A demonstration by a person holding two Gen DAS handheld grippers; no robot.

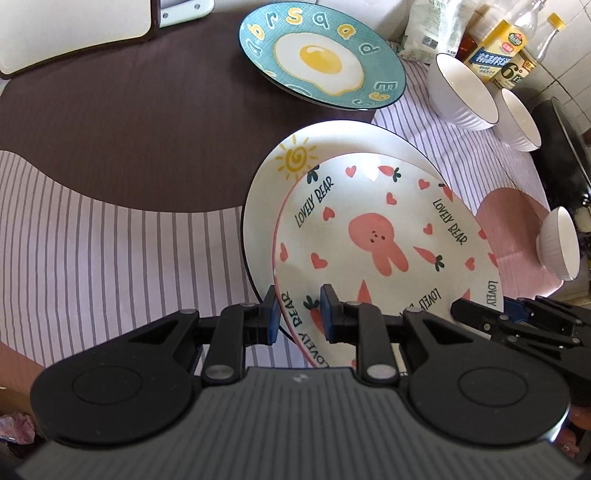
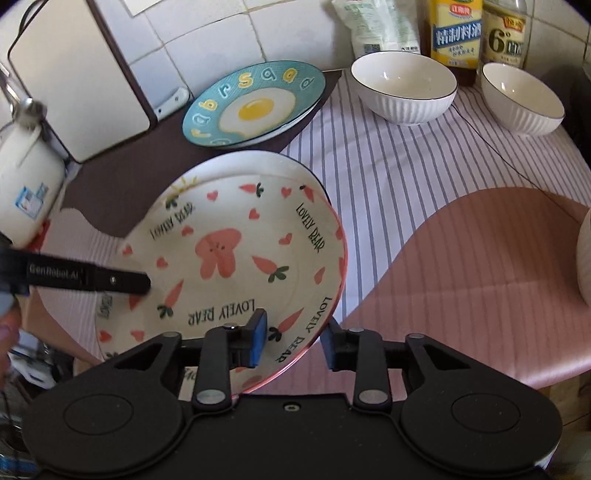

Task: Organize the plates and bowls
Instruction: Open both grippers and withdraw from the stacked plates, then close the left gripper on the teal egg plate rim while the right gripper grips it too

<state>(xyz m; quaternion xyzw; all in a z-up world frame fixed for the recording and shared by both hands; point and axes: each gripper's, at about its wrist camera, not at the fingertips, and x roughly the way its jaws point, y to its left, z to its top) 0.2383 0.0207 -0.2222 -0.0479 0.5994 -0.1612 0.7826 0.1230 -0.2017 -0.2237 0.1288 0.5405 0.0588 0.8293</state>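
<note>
A white bunny plate (image 1: 373,236) with pink hearts and "LOVELY BEAR" text lies on top of a white sun plate (image 1: 295,158). My left gripper (image 1: 299,314) straddles the bunny plate's near-left rim with its jaws apart. My right gripper (image 2: 293,339) straddles the same plate's (image 2: 229,254) near-right rim, jaws also apart. A teal fried-egg plate (image 1: 321,55) sits farther back. Two white ribbed bowls (image 2: 402,86) (image 2: 522,98) stand at the back right; a third small bowl (image 1: 557,247) sits at the right edge.
A striped and pink cloth (image 2: 424,177) covers the table. Bottles (image 2: 456,33) and a bag (image 2: 376,26) line the tiled wall. A white cutting board (image 2: 77,77) leans at the back left beside a white pot (image 2: 26,177).
</note>
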